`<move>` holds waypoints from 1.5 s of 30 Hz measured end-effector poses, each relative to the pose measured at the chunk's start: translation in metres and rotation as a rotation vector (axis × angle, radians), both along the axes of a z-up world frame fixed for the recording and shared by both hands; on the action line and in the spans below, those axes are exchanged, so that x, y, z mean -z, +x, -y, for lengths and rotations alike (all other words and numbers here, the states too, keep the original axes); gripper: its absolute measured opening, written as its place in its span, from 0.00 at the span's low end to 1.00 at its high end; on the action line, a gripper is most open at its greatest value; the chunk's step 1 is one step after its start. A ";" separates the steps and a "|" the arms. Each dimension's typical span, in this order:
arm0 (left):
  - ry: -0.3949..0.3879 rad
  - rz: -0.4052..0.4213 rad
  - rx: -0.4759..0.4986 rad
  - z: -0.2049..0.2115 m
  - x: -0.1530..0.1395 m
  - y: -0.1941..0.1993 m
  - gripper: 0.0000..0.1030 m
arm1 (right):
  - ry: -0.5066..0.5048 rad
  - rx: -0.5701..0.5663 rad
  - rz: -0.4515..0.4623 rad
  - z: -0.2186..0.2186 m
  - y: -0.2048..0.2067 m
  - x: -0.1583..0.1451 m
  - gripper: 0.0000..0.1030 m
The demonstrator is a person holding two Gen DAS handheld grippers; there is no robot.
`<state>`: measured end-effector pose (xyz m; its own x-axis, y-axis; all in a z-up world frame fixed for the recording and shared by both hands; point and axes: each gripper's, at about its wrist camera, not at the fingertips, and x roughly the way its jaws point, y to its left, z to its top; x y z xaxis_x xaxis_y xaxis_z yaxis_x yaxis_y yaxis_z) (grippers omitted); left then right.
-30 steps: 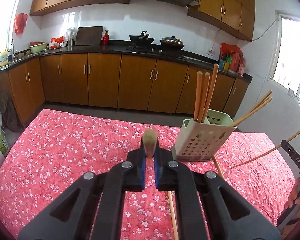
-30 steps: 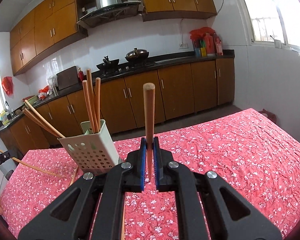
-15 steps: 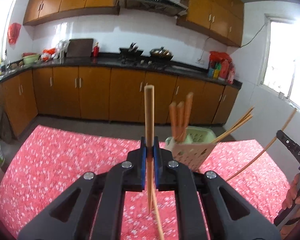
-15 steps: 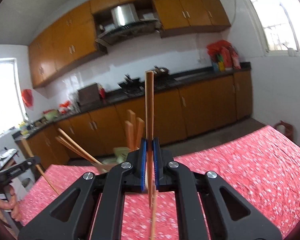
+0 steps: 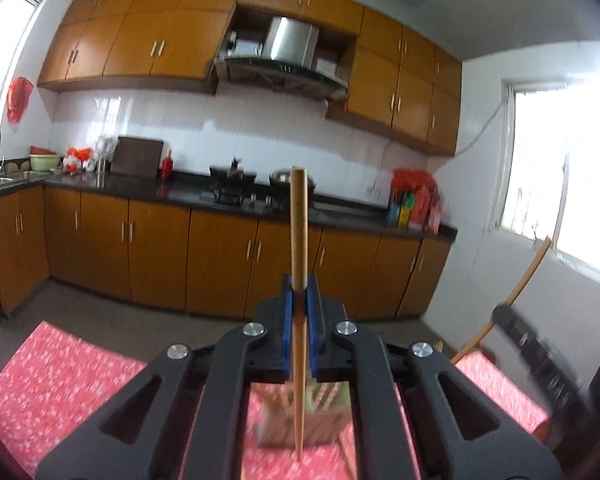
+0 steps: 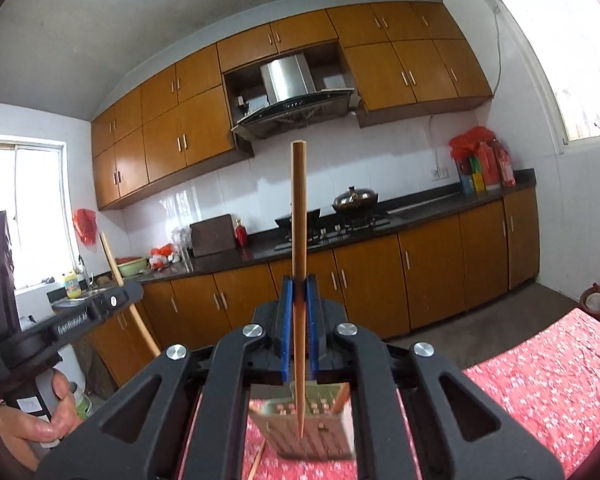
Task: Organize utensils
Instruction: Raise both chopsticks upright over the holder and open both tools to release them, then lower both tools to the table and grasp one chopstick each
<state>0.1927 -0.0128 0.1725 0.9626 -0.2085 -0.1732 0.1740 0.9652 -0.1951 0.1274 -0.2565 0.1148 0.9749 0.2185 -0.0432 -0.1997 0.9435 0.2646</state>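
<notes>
My left gripper (image 5: 299, 300) is shut on a wooden chopstick (image 5: 299, 240) that stands upright, its point hanging over the pale perforated utensil holder (image 5: 324, 424), seen blurred below through the gripper frame. My right gripper (image 6: 299, 300) is likewise shut on an upright chopstick (image 6: 299, 220), its tip above the same holder (image 6: 324, 432), which holds several chopsticks. At the right edge of the left wrist view the right gripper (image 5: 500, 314) shows with its chopstick (image 5: 528, 276). The left gripper (image 6: 134, 288), its chopstick (image 6: 112, 260) and a hand (image 6: 40, 420) show at left in the right wrist view.
A table with a red flowered cloth (image 5: 52, 376) lies below. A loose chopstick (image 6: 258, 460) lies on the cloth beside the holder. Brown kitchen cabinets (image 5: 160, 252) and a dark counter with a stove run along the far wall. A red gas bottle (image 6: 598, 304) stands by the right wall.
Both grippers have risen with their chopsticks and tilted up toward level. The holder, earlier ahead on the table, has slid down in both views and now sits beneath the grippers.
</notes>
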 end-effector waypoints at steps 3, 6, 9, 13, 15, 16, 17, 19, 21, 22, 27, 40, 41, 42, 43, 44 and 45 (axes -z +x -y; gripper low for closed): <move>-0.011 0.050 -0.030 0.010 -0.011 0.014 0.07 | 0.002 0.020 0.006 0.000 0.016 -0.001 0.07; -0.017 0.080 -0.070 0.016 -0.011 0.033 0.07 | 0.010 0.036 0.002 0.000 0.033 0.002 0.07; -0.032 0.081 -0.100 0.020 -0.004 0.051 0.07 | 0.016 0.045 -0.009 -0.002 0.046 0.010 0.07; -0.042 0.061 -0.108 0.022 0.011 0.068 0.08 | 0.012 0.043 -0.038 -0.008 0.063 0.026 0.07; -0.038 0.048 -0.110 0.022 0.022 0.076 0.07 | 0.009 0.040 -0.056 -0.011 0.068 0.034 0.07; -0.036 0.041 -0.109 0.021 0.026 0.080 0.07 | 0.006 0.039 -0.070 -0.012 0.070 0.039 0.07; -0.032 0.026 -0.107 0.022 0.031 0.084 0.08 | 0.005 0.035 -0.084 -0.013 0.072 0.044 0.07; -0.025 -0.005 -0.095 0.022 0.041 0.089 0.08 | 0.003 0.026 -0.109 -0.013 0.075 0.050 0.08; -0.014 -0.018 -0.100 0.020 0.048 0.091 0.08 | 0.000 0.025 -0.118 -0.012 0.073 0.053 0.08; -0.011 -0.022 -0.100 0.019 0.051 0.092 0.08 | -0.003 0.022 -0.122 -0.012 0.073 0.053 0.08; -0.012 -0.033 -0.096 0.011 0.052 0.088 0.11 | -0.003 0.024 -0.122 -0.011 0.069 0.046 0.16; 0.010 -0.064 -0.111 -0.023 0.040 0.025 0.23 | -0.056 0.094 -0.112 0.016 0.013 0.030 0.26; 0.019 -0.075 -0.113 -0.028 0.044 0.015 0.25 | -0.059 0.100 -0.124 0.020 0.009 0.033 0.26; 0.032 -0.087 -0.117 -0.032 0.050 0.005 0.27 | -0.063 0.109 -0.142 0.024 0.005 0.038 0.26; 0.042 -0.096 -0.122 -0.035 0.055 -0.001 0.27 | -0.071 0.124 -0.177 0.031 0.000 0.049 0.26; 0.054 -0.118 -0.131 -0.040 0.064 -0.010 0.28 | -0.075 0.133 -0.204 0.036 -0.002 0.057 0.26; 0.061 -0.141 -0.135 -0.044 0.074 -0.016 0.28 | -0.077 0.140 -0.231 0.039 -0.003 0.064 0.27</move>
